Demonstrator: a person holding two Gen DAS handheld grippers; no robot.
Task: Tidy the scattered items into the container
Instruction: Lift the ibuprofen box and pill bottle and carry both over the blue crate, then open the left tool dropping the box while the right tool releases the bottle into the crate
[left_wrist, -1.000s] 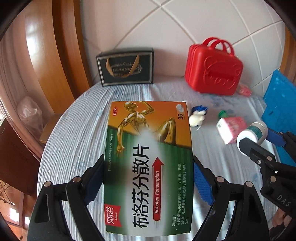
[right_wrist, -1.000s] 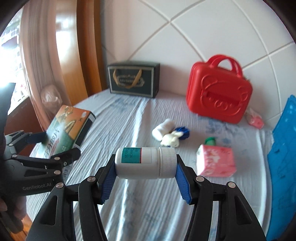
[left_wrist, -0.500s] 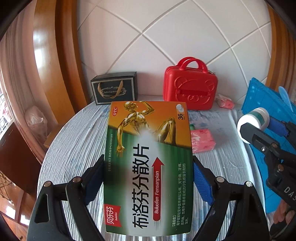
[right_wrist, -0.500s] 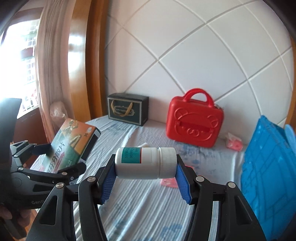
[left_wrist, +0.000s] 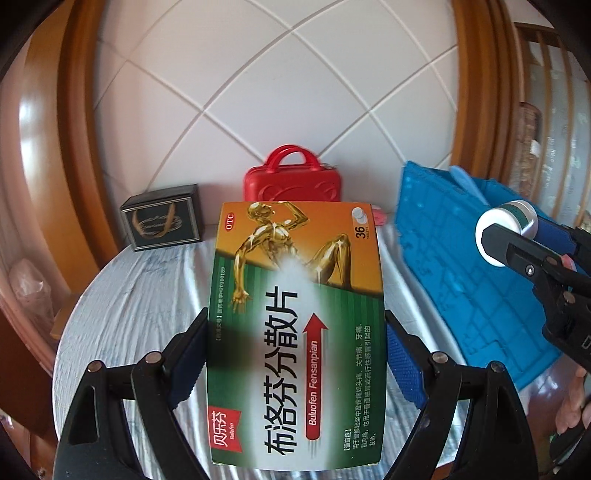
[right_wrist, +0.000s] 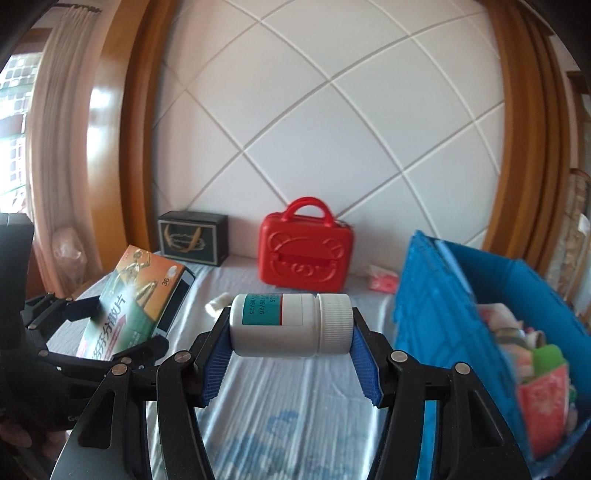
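Note:
My left gripper (left_wrist: 295, 354) is shut on a green and orange medicine box (left_wrist: 295, 325) and holds it above the table; the box also shows at the left in the right wrist view (right_wrist: 136, 291). My right gripper (right_wrist: 290, 350) is shut on a white pill bottle (right_wrist: 288, 319) with a teal label, held sideways in the air; the bottle also shows in the left wrist view (left_wrist: 506, 230). The blue crate (right_wrist: 443, 314) stands to the right, several items inside it. It shows in the left wrist view (left_wrist: 461, 266) too.
A red toy suitcase (right_wrist: 304, 254) and a dark gift box (right_wrist: 192, 238) stand at the back by the tiled wall. A pink packet (right_wrist: 382, 280) and a small white roll (right_wrist: 218, 304) lie on the striped tablecloth (right_wrist: 288, 406). Wooden frames flank the wall.
Both grippers have risen and swung right with their loads. The blue crate has come into fuller view, its inside now showing on the right. The table items have dropped out of sight.

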